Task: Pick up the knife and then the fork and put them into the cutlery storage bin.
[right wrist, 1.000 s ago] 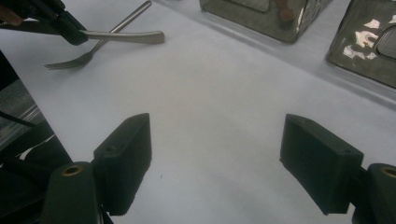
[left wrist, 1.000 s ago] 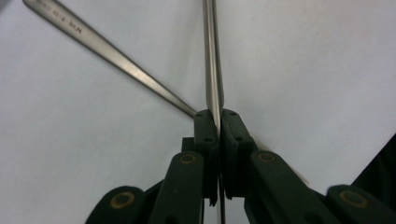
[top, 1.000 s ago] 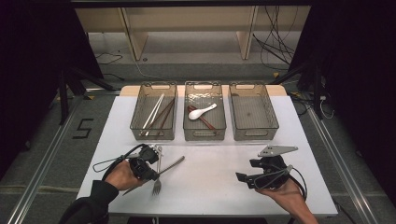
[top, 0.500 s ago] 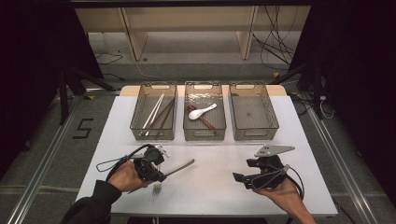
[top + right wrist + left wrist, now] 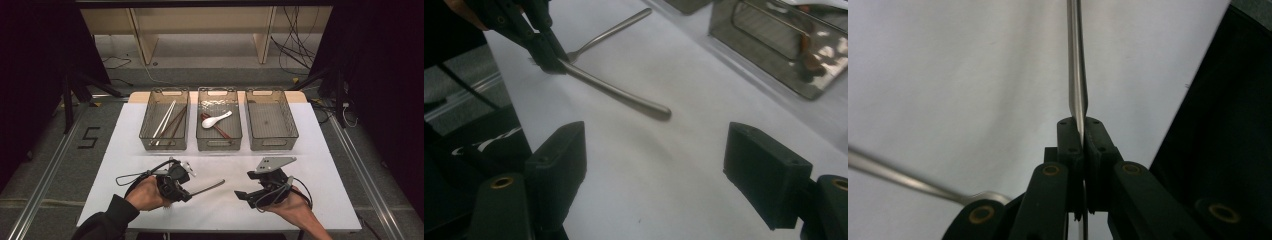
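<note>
- Metal utensil (image 5: 207,188), a slim steel handle, sits clamped in the left gripper (image 5: 186,196) near the front-left of the white bench (image 5: 330,200); its free end points right, toward the other hand.
- Left gripper's jaws are pressed tight on the handle, as the left gripper view shows, with the shaft (image 5: 1077,65) running straight up from between them.
- A second steel utensil (image 5: 611,32), a fork, lies on the bench just beside the left gripper.
- Right gripper (image 5: 241,194) hovers at front right, its jaws spread wide with nothing between them, aimed at the held handle.
- Behind, three clear bins: left bin (image 5: 150,131) with chopsticks (image 5: 167,120), middle bin (image 5: 238,131) with a white spoon (image 5: 216,120), right bin (image 5: 292,131).
</note>
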The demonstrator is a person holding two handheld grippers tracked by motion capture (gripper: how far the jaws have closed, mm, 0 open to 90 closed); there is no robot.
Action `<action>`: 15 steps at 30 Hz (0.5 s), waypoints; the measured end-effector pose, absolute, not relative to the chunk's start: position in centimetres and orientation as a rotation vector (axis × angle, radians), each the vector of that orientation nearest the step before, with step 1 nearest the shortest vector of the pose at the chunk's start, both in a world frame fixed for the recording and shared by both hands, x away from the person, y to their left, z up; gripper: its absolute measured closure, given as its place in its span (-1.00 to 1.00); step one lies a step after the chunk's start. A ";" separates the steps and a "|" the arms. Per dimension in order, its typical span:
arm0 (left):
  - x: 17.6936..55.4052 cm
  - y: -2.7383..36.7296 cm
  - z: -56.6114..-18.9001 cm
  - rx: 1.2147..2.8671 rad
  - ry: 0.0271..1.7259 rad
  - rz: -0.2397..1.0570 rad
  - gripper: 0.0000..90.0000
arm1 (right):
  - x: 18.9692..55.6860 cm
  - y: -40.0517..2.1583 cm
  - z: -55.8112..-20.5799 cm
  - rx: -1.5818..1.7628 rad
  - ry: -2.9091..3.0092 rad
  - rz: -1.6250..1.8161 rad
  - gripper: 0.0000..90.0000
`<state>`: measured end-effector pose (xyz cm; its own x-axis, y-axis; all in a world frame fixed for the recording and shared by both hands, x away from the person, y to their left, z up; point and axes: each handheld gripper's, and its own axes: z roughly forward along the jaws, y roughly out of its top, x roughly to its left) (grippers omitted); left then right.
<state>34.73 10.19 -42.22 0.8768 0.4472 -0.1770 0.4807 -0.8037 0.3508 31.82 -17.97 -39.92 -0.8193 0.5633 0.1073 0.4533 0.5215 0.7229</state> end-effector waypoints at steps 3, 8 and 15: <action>34.2 9.2 -42.0 2.667 0.632 -0.135 0.94 | 31.8 -17.1 -40.0 0.812 2.661 1.172 -0.41; 33.5 8.0 -42.2 2.690 0.566 -0.152 0.94 | 31.5 -15.5 -40.4 0.696 2.734 1.099 -0.40; 32.5 6.6 -42.0 2.717 0.489 -0.168 0.94 | 31.2 -14.2 -41.0 0.578 2.820 1.023 -0.31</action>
<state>32.55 6.59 -42.02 0.9324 0.3132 -0.1803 0.3579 -0.8699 0.3394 31.16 -14.25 -41.04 -0.9247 0.3778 0.0464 0.3198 0.7048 0.6333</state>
